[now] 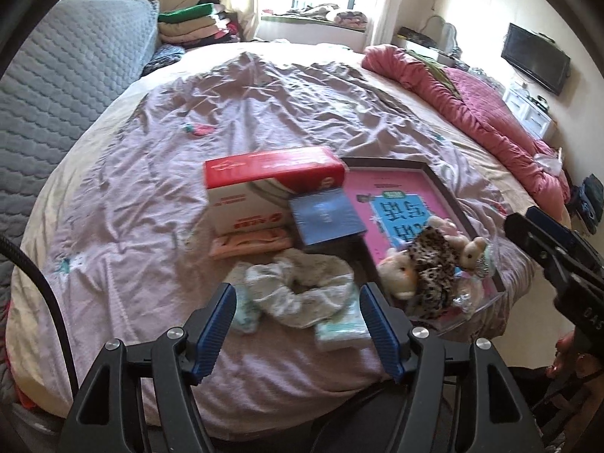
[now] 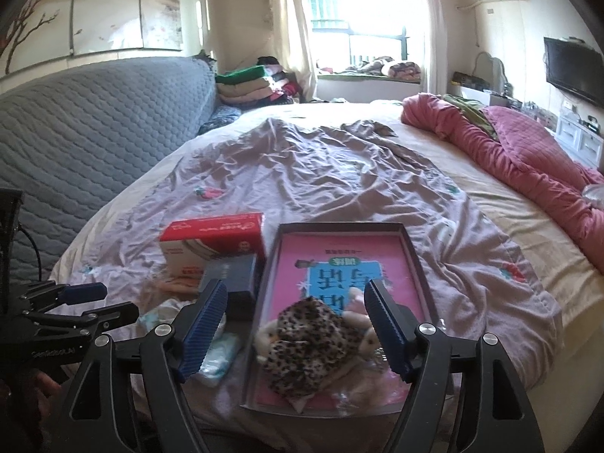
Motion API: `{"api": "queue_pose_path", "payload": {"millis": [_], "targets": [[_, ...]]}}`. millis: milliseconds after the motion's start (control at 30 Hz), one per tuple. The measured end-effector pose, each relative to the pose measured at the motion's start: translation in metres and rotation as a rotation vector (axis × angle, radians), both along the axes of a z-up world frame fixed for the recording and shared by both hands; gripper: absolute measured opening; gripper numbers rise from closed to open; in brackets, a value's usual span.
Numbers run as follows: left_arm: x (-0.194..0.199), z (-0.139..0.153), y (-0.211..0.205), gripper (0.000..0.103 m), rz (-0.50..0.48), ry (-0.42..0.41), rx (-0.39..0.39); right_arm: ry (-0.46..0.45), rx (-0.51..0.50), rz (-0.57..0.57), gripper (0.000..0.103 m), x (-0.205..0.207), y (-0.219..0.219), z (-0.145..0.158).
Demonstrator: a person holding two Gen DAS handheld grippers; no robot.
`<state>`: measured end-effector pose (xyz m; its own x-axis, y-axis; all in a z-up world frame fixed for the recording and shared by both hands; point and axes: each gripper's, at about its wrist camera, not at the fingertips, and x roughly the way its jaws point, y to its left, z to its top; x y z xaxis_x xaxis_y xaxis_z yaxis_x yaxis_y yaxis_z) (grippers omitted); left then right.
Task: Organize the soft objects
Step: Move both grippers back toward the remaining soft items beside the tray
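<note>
On the bed, a flat box lid with a pink printed inside [image 1: 411, 192] [image 2: 339, 253] holds a leopard-print cloth [image 1: 434, 268] [image 2: 309, 336] and small plush animals [image 1: 396, 271] [image 2: 266, 338]. A crumpled pale scrunchie-like cloth [image 1: 302, 287] lies left of it, over soft tissue packs [image 1: 339, 332] [image 2: 221, 355]. My left gripper [image 1: 298, 336] is open, its fingers either side of that cloth. My right gripper [image 2: 298, 332] is open, hovering over the leopard cloth in the lid. Each gripper shows at the edge of the other's view.
A red-and-white carton [image 1: 275, 185] [image 2: 211, 245], a dark blue box [image 1: 324, 217] [image 2: 234, 275] and a pink pack [image 1: 249, 245] lie behind the cloth. A rolled pink quilt [image 1: 472, 105] [image 2: 528, 166] lies right. A grey padded headboard [image 1: 56, 113] stands left.
</note>
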<state>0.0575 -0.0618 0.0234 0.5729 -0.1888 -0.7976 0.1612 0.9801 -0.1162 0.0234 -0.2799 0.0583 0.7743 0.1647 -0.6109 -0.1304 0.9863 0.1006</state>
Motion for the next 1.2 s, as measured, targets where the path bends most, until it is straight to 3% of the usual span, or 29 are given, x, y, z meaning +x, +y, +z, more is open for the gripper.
{"api": "queue_pose_path", "payload": {"millis": [400,767,1100,1200], "targets": [[0.002,-0.003,0.056,0.067,0.110,0.006,0.001,0.008,-0.010,0.085,0.077,0.000,0.038,0.001],[0.009,-0.027,0.081,0.067,0.152,0.057,-0.007,0.072,-0.054,0.181,0.077,0.005,0.077,-0.026],[0.015,-0.058,0.073,0.067,0.113,0.115,0.020,0.212,-0.098,0.243,0.077,0.014,0.106,-0.073],[0.018,-0.066,0.068,0.067,0.096,0.131,0.020,0.269,-0.071,0.252,0.077,0.019,0.112,-0.088]]}}
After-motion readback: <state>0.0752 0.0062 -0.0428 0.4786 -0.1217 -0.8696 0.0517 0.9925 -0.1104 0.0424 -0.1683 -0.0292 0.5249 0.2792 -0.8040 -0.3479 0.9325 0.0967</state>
